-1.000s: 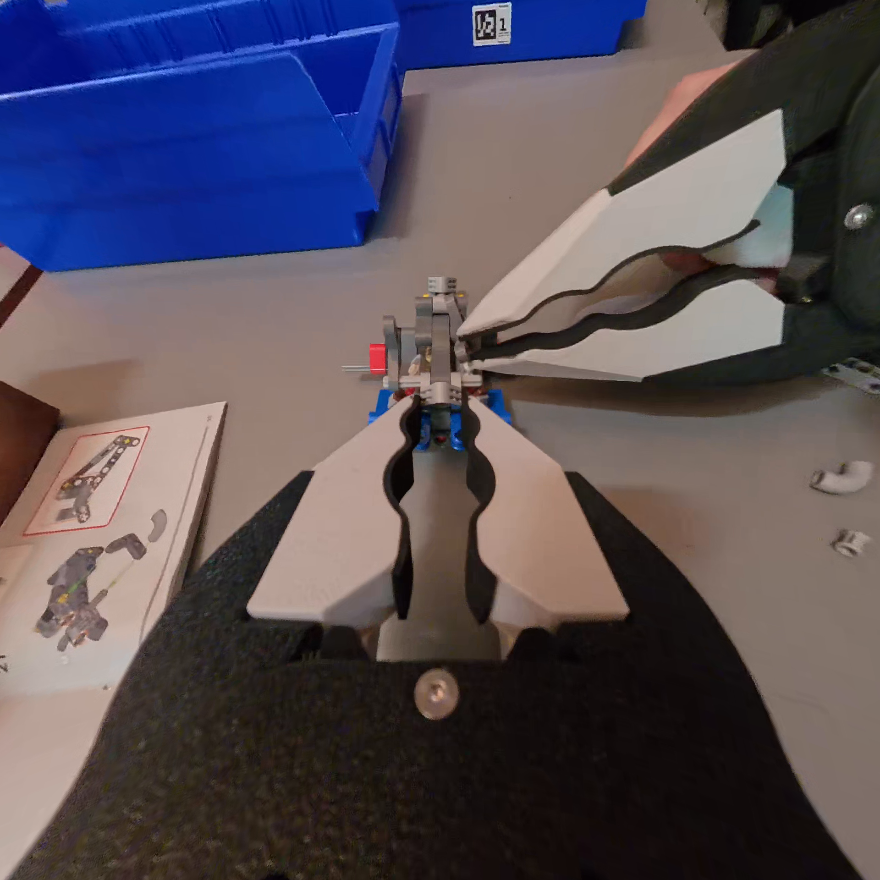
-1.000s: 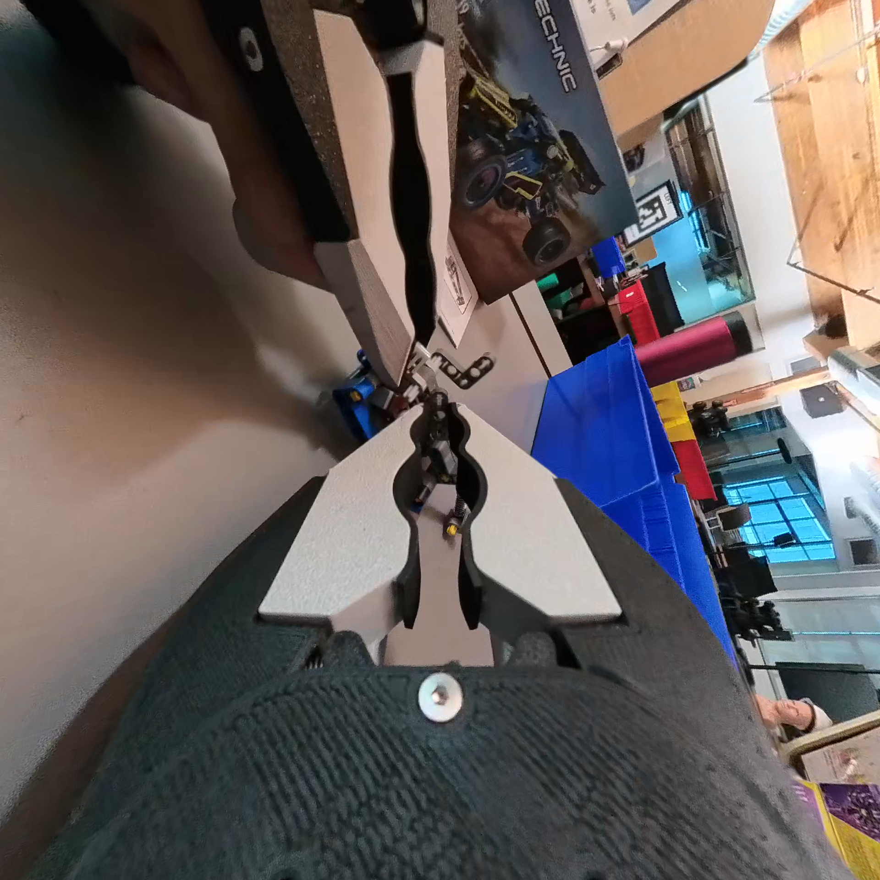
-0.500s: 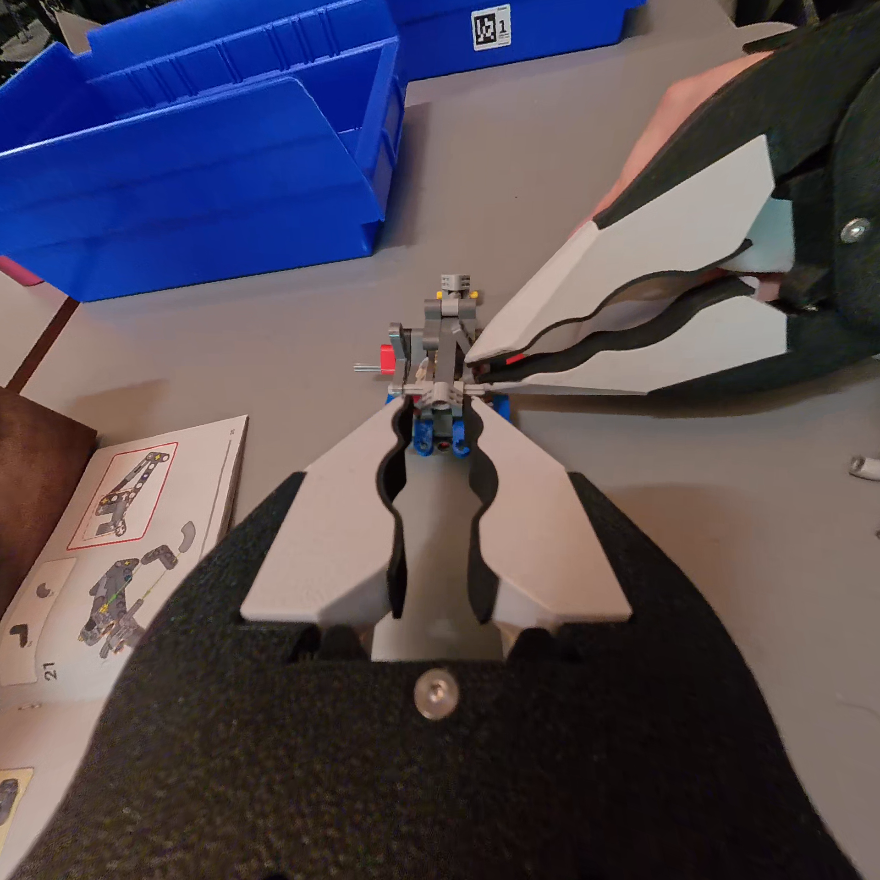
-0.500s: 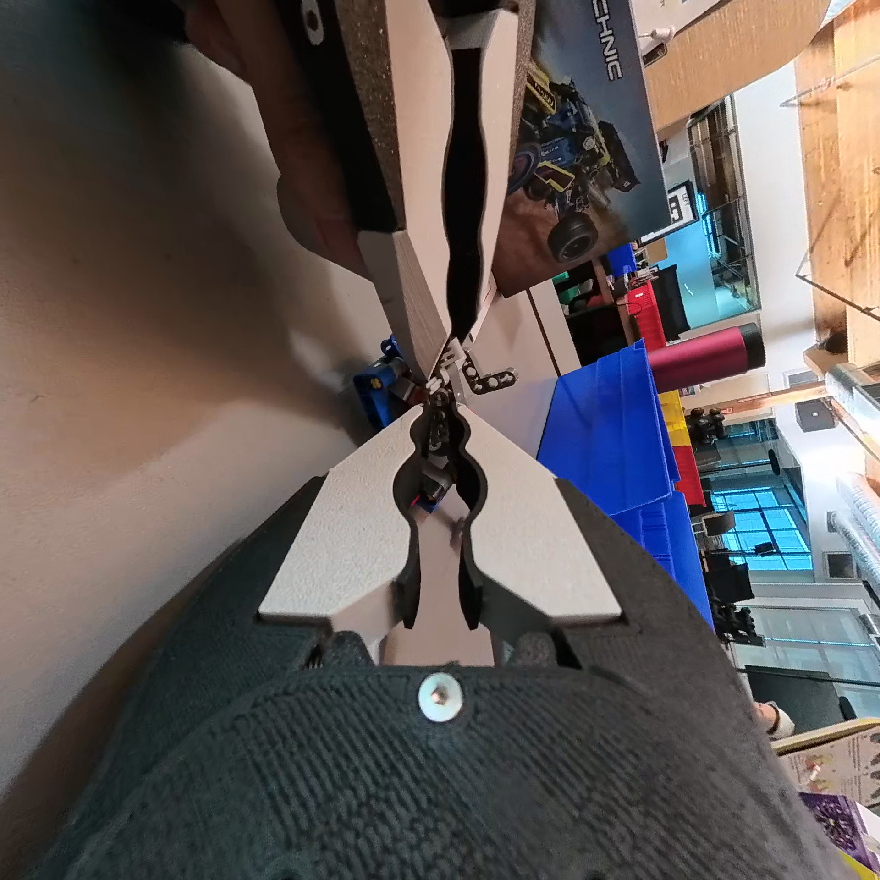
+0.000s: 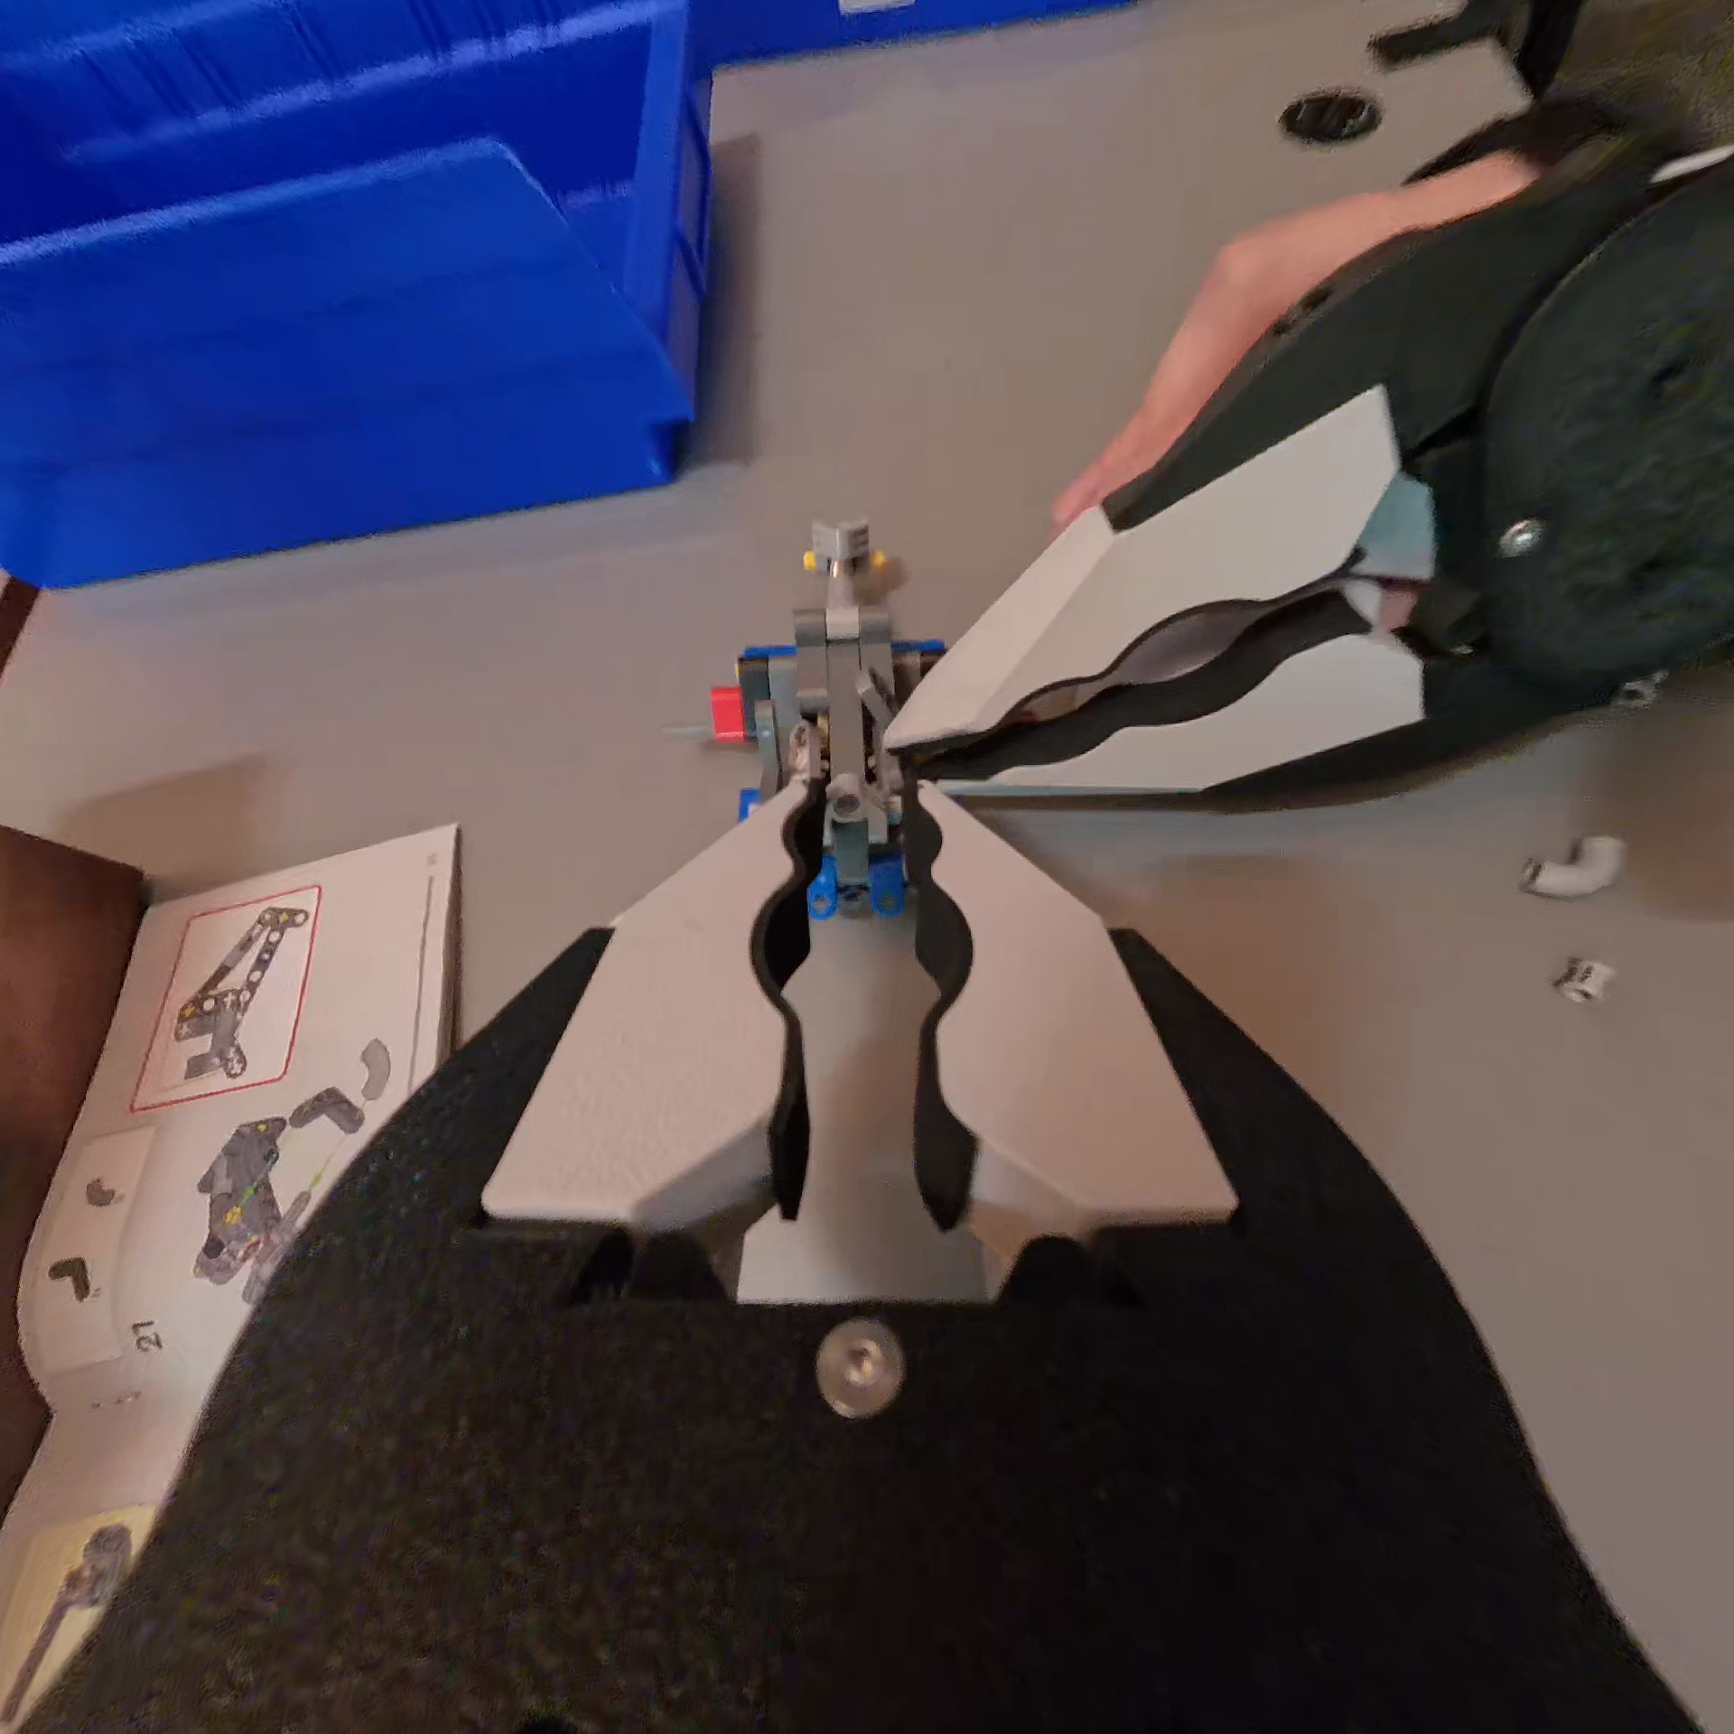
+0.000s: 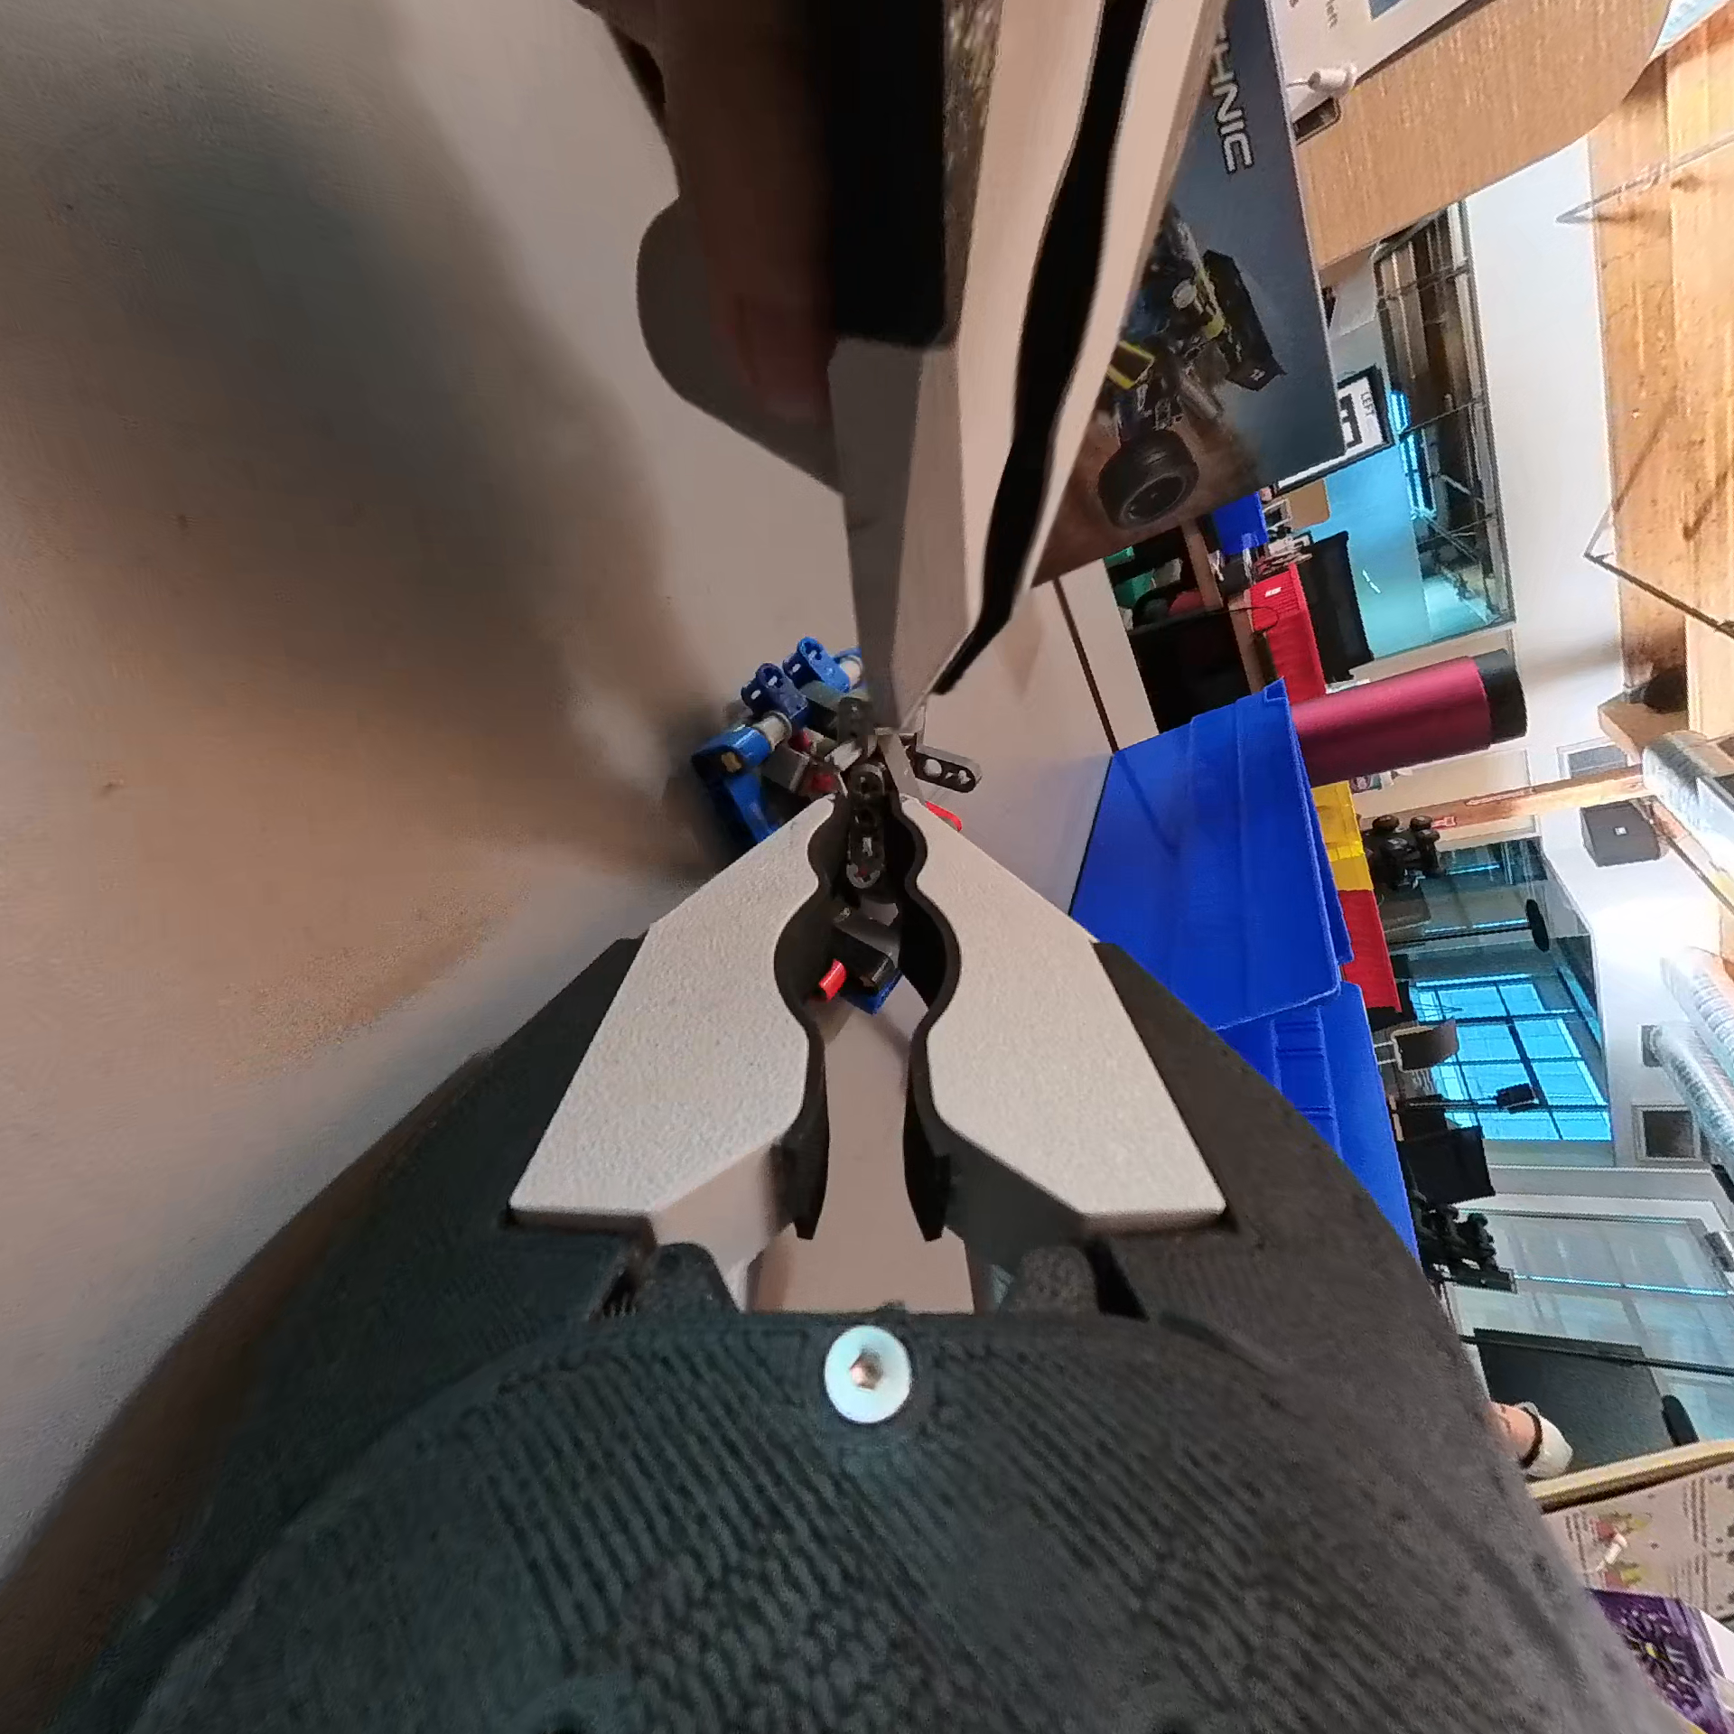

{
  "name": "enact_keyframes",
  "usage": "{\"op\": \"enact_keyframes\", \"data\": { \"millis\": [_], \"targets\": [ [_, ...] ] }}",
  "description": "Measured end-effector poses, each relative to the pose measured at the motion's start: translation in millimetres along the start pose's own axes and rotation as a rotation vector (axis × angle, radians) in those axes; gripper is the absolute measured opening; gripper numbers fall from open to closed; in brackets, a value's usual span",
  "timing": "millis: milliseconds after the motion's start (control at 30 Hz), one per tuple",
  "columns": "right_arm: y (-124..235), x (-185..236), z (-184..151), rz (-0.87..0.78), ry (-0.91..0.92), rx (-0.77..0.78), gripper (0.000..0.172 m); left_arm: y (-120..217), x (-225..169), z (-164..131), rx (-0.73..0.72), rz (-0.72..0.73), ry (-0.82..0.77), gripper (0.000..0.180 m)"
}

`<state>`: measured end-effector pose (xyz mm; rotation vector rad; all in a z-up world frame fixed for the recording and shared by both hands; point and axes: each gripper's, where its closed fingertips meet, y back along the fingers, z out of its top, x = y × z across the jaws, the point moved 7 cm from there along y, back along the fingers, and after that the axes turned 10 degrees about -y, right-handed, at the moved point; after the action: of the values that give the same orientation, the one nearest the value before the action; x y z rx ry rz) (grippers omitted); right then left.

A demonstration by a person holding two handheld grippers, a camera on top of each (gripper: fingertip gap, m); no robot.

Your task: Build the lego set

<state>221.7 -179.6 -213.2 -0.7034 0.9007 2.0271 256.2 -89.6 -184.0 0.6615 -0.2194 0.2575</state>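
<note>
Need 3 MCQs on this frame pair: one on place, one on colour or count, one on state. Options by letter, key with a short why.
1. Where is the instruction booklet relative to the brick model in the left wrist view?
A. left of it
B. right of it
C. on top of it

2. How many small loose white pieces lie on the table at the right of the left wrist view?
A. none
B. two
C. five

3. How do the right tongs stand?
A. spread wide, away from the model
B. closed down on a thin dark beam of the model
C. gripping the blue bin

Key: 1 A, the booklet lies flat at the lower left. 2 B, a curved piece and a smaller one nearer the camera. 3 B, the beam sits pinched between the tips.
</note>
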Motion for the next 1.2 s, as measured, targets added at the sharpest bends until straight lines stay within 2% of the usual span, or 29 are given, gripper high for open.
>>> {"op": "enact_keyframes", "data": {
  "millis": [300, 800, 867, 933, 1000, 1067, 1200],
  "targets": [
    [0.4, 0.2, 0.0, 0.004, -0.002, -0.001, 0.004, -2.5, 2.1, -2.9, 0.021, 0.045, 0.025, 0.004],
    [-0.2, 0.7, -0.5, 0.012, -0.004, 0.001, 0.004, -2.8, 2.0, -16.7, 0.017, 0.088, 0.014, 0.016],
    [-0.1, 0.9, -0.3, 0.011, -0.002, 0.003, 0.004, 1.1, 2.0, -17.4, 0.012, 0.052, 0.182, 0.016],
    [-0.2, 1.1, 0.0, 0.011, -0.002, 0.003, 0.004, 7.2, 2.2, -18.4, -0.044, -0.019, 0.463, 0.016],
    [-0.3, 1.5, 0.5, 0.013, -0.003, 0.001, 0.004, 10.6, 2.6, -21.0, -0.099, -0.111, 0.675, 0.017],
    [-0.5, 2.0, 1.3, 0.015, 0.000, -0.001, 0.004, 10.7, 5.2, -25.4, -0.130, -0.147, 0.803, 0.019],
    [-0.2, 1.9, 1.9, 0.012, 0.003, -0.006, 0.004, 5.5, 8.8, -35.4, -0.137, -0.165, 0.912, 0.019]
  ]
}}
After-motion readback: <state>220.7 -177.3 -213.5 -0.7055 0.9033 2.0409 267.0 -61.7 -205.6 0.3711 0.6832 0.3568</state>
